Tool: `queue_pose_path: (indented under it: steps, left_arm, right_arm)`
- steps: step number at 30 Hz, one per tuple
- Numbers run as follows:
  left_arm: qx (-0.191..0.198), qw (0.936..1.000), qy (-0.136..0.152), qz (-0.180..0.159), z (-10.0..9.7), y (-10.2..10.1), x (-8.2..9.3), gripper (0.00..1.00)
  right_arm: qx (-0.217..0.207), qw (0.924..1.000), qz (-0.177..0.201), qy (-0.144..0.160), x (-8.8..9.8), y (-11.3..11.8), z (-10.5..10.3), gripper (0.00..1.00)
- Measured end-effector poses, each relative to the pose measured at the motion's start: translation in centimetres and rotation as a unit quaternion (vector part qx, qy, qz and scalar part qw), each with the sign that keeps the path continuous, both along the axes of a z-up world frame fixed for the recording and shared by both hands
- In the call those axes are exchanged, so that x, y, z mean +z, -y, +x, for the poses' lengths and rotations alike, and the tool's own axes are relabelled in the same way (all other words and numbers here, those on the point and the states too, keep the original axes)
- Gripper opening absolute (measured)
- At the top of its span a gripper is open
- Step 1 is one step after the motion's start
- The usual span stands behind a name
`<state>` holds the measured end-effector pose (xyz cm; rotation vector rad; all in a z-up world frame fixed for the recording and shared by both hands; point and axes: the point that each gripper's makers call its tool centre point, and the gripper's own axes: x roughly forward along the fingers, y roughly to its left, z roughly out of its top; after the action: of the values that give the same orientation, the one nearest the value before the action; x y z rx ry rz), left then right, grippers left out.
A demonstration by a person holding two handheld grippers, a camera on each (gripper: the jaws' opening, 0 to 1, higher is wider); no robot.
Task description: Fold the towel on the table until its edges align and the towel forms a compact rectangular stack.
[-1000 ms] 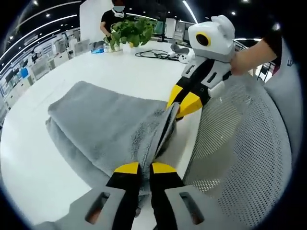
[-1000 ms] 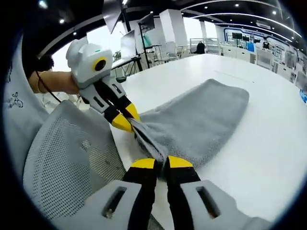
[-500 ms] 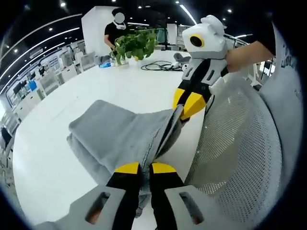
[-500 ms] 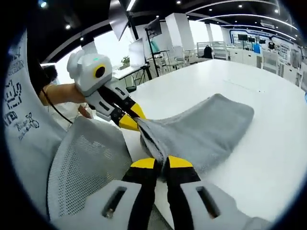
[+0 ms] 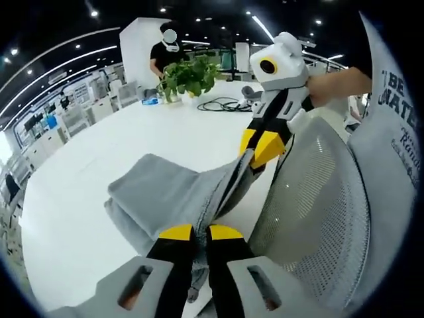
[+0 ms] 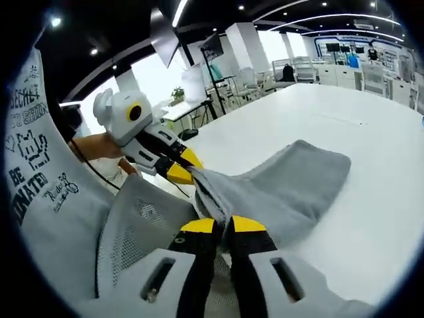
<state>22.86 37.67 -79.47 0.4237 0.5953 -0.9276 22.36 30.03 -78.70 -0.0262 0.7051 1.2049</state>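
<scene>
Grey towel [image 5: 175, 195] hangs lifted by its near edge off the white table [image 5: 99, 146], its far part lying on the tabletop with broad bare surface around it. Left gripper [image 5: 193, 232] is clenched on one near corner; right gripper [image 6: 222, 225] is clamped on the other, the edge stretched between them above a mesh chair back [image 5: 311, 199]. Left gripper view adds a potted plant [image 5: 191, 73], black cables [image 5: 222, 104] and a standing person [image 5: 163, 53] at the table's far end.
</scene>
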Motion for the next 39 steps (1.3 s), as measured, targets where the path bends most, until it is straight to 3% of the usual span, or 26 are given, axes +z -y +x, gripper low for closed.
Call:
queue_pose_path:
  steps: [5, 12, 18, 23, 32, 39]
  left_arm:
    - [0.008, 0.9999, 0.003, -0.007, -0.7, 0.0, 0.9, 0.07]
    - [0.010, 0.9997, 0.020, -0.012, 0.3, 0.0, 2.3, 0.07]
    - [0.021, 0.9991, 0.028, -0.025, 3.1, -0.2, 2.8, 0.07]
    - [0.008, 0.9992, 0.033, -0.021, 5.1, -0.2, 3.0, 0.07]
    - [-0.027, 0.9992, 0.016, -0.027, 10.2, 0.3, 1.9, 0.07]
    - [-0.045, 0.9988, -0.001, -0.022, 12.9, 0.6, 1.0, 0.07]
  right_arm:
    - [-0.003, 0.9997, 0.013, -0.018, 0.9, 0.1, -1.0, 0.05]
    - [-0.015, 0.9993, 0.023, -0.026, 2.7, 0.0, -0.2, 0.05]
    - [-0.029, 0.9991, 0.030, -0.010, 3.6, -0.3, 2.3, 0.05]
    - [-0.043, 0.9983, 0.040, -0.004, 4.1, -0.2, 4.7, 0.05]
    - [-0.051, 0.9983, 0.026, -0.009, 3.6, 0.1, 9.2, 0.05]
    - [-0.061, 0.9971, 0.029, -0.035, 3.0, 0.2, 11.7, 0.05]
